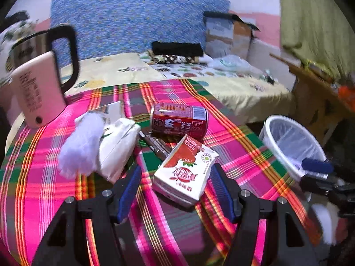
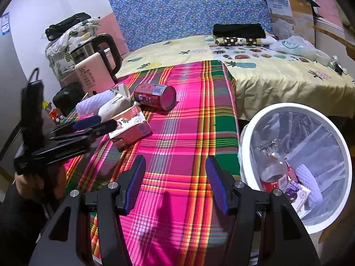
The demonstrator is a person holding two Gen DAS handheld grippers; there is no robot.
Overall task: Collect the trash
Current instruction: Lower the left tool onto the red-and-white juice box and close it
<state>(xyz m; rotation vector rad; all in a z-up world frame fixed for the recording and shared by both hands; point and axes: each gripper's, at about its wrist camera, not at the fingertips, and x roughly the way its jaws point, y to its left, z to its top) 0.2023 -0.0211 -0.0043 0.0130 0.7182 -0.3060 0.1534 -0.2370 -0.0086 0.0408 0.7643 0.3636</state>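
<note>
Cardboard strawberry milk carton (image 1: 186, 169) lies on its side on the plaid tablecloth (image 1: 44, 177), nearest of the trash pile, sitting between the spread fingers of your left gripper (image 1: 175, 190) with nothing clamped. Judging by the box shape, it's light and stiff across the flat faces but will crush at the corners if empty; take it across the two long narrow sides, mid-body, moderate squeeze. Just beyond it a dark snack wrapper (image 1: 155, 146) lies flat, thin and slippery, so it's probably easier pinched at an edge. Farther back the red drink can (image 1: 179, 120) is on its side and will likely roll; grab across the barrel. To the left sit a white crumpled wrapper (image 1: 117, 148) and a white fluffy wad (image 1: 79, 146), both soft and light. Pink kettle (image 1: 35, 93) at far left isn't trash, so leave it. Your right gripper (image 2: 175, 184) hovers wide open and empty over bare cloth near the table's right edge. White bin (image 2: 246, 133) with a clear liner stands off the right side of the table; inside you can see a clear plastic bottle (image 2: 269, 161), a purple carton (image 2: 296, 194) and a white padded piece (image 2: 308, 177).
</note>
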